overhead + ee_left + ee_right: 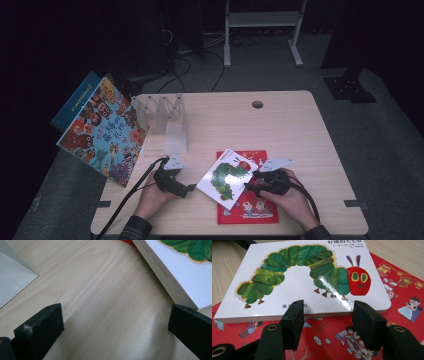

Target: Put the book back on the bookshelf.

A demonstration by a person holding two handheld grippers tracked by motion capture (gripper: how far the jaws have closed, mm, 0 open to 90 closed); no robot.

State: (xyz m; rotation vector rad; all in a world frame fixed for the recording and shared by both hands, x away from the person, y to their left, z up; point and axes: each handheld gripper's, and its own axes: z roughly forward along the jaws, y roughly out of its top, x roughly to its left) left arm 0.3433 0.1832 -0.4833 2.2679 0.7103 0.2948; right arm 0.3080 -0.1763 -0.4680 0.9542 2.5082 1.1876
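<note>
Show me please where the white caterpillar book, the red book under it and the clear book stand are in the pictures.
white caterpillar book (294, 287): right gripper view, on the white cover under the green body.
red book (257, 207): high view, on the bare red cover near its front edge.
clear book stand (176, 135): high view, on its right end panel.

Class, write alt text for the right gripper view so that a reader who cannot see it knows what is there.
A white board book with a green caterpillar on its cover lies partly on a larger red picture book, on a pale wooden table. The right gripper points at the white book's near edge, its two black jaws open and nothing between them.
</note>
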